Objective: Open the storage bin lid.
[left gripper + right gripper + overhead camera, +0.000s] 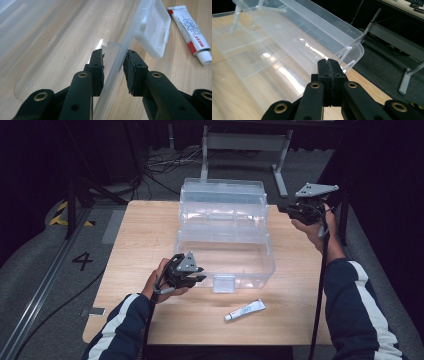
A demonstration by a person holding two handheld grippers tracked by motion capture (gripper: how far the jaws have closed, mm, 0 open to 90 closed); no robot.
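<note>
print on the tube (191, 31) too small to read; its crimped end cut off in the left gripper view.

I am working over a light wooden table (150, 245) standing on grey carpet. 2 things lie directly on it: a clear plastic box (225, 235) with its lid open, set toward the far middle of the top, and a small white tube (245, 310) with a red band, lying flat on the near side. The tube sits just in front of the box's latch (223, 283), apart from it.
</note>
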